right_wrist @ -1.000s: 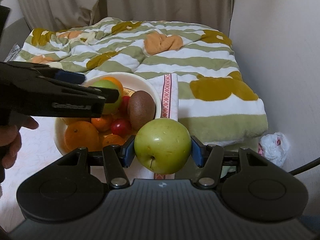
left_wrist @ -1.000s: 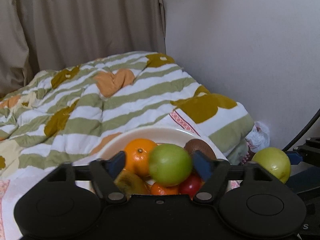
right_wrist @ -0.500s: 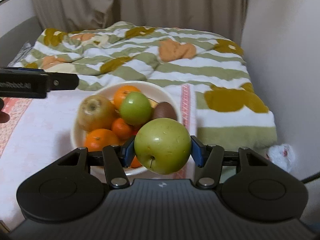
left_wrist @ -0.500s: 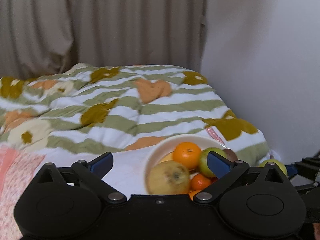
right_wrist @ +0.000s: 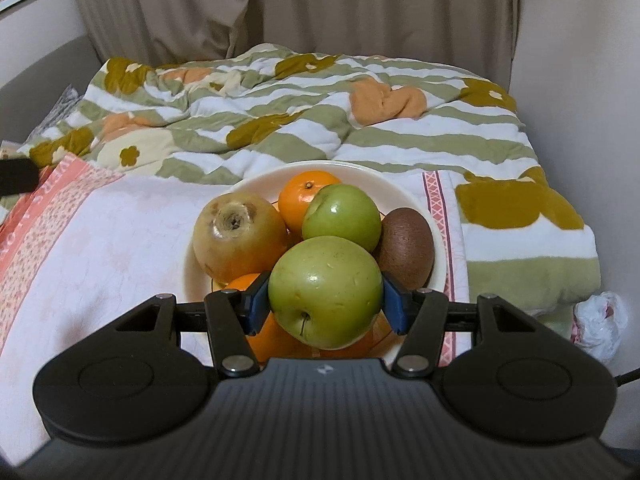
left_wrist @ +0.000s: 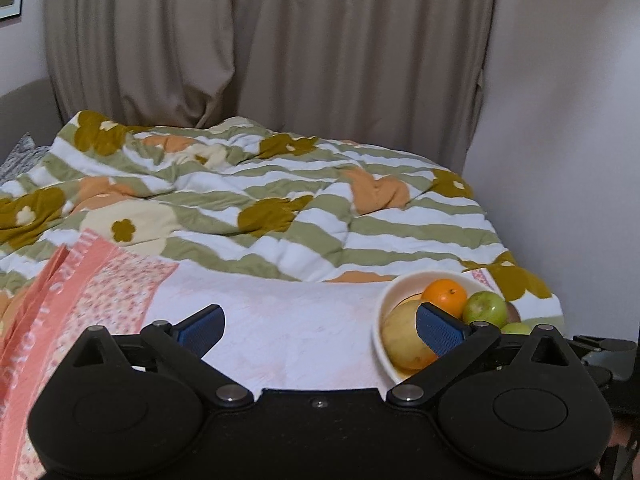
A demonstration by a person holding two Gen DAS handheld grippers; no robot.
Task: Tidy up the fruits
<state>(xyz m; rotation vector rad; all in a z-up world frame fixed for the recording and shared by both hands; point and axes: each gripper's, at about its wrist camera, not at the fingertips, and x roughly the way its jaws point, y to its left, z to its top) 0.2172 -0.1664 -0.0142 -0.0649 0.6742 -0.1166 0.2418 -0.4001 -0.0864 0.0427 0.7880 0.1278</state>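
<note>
1. While a large green apple [right_wrist: 325, 291] is clamped between the jaws of the right gripper [right_wrist: 325, 300], it is held just above the near rim of the white bowl [right_wrist: 416, 200].
2. A smaller green apple [right_wrist: 341, 217], an orange [right_wrist: 303, 197], a kiwi [right_wrist: 408, 247] and a yellowish pear [right_wrist: 239, 233] are seen piled in the bowl.
3. The left gripper [left_wrist: 320, 326] is held with jaws wide apart and empty, over the pale cloth [left_wrist: 288, 320].
4. Lettering is printed on the pink cloth border [left_wrist: 60, 276], but it cannot be read.
</note>
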